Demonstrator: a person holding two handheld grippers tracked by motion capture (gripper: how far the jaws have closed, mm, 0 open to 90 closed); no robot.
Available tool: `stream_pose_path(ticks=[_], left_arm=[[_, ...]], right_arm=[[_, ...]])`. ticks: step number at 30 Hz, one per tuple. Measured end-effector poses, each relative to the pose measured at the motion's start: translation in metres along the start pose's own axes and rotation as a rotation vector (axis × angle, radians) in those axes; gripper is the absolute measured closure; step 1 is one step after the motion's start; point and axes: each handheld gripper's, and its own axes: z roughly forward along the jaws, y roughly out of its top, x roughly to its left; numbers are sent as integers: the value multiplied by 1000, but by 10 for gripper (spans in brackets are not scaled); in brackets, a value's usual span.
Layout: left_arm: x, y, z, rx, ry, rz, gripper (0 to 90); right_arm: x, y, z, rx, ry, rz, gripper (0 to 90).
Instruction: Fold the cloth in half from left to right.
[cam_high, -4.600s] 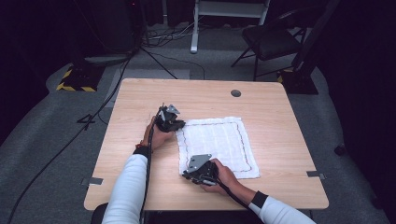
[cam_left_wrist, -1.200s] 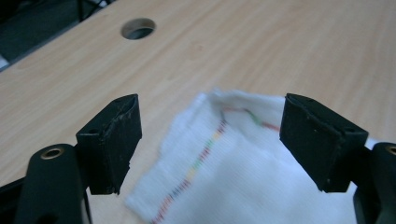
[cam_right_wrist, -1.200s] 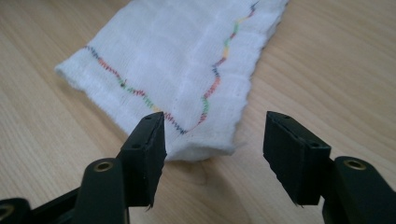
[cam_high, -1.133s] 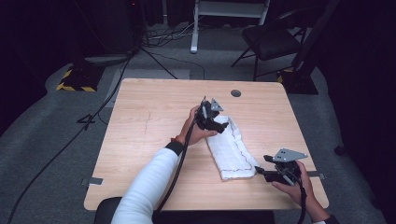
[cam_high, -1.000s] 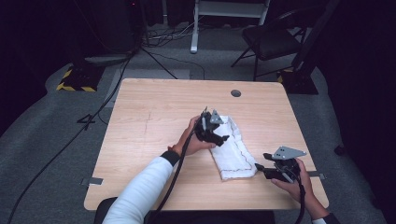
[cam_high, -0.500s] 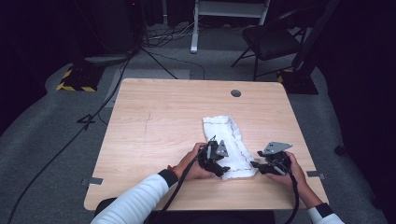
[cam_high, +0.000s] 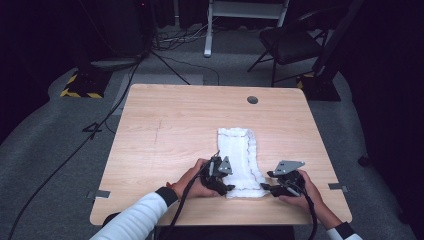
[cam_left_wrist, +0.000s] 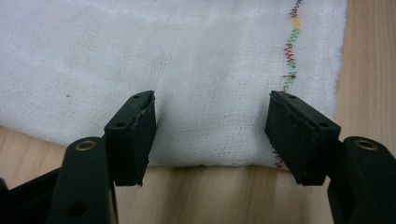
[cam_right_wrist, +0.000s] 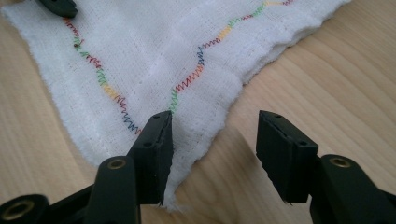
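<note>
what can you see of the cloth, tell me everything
The cloth is white, loosely woven gauze with a wavy line of multicoloured stitching near its edges. It lies flat on the wooden table, folded into a long strip running away from the person. The left gripper stands open over its near edge; the right gripper is open at its near corner. Neither grips it.

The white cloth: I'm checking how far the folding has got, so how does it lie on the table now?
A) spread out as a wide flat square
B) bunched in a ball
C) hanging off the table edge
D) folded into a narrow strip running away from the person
D: the high view shows the white cloth as a long narrow strip, with the left gripper and right gripper open at its near end.
</note>
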Motion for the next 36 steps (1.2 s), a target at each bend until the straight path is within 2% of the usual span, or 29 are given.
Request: stream_pose_path(ticks=[6,8,9,10,11,16,19,20,21,22,24,25,29,30,31,34,36], left_arm=[[-9,-14,-11,-13,7,-1,322],[-13,-18,-16,-16,17,-5,246],[-17,-22,-22,-30,28,-23,233],[-17,-22,-22,-30,28,-23,230],[-21,-28,-29,-54,24,-37,218],[-32,-39,-41,-70,9,-55,194],[-31,-38,-44,-67,38,-43,191],[-27,-38,-44,-72,55,-52,193],[-27,-38,-44,-72,55,-52,196],[-14,-37,-46,-87,77,-86,196],[2,-34,-48,-100,112,-115,202],[11,-33,-48,-117,113,-146,203],[44,-21,-47,-127,149,-194,203],[44,-21,-47,-127,149,-194,203],[59,-11,-42,-114,180,-187,203],[75,1,-32,-96,210,-191,202],[86,7,-23,-79,232,-193,203]], right_arm=[[14,5,3,3,39,-23,408],[15,6,3,-1,44,-28,401],[14,8,1,-18,39,-24,397],[13,9,0,-27,35,-19,396],[9,11,-2,-42,28,-6,397],[-10,21,-8,-106,-11,43,398],[-22,32,-6,-131,-40,50,398],[-25,36,-4,-133,-39,57,399],[-25,36,-4,-133,-39,57,399],[-32,46,1,-137,-55,54,399],[-38,54,6,-138,-64,53,400],[-41,58,10,-137,-65,56,402],[-57,74,23,-138,-83,66,415],[-57,74,23,-138,-83,66,415],[-67,81,33,-135,-81,86,425],[-77,87,47,-118,-91,98,434],[-83,90,57,-110,-79,112,440]])
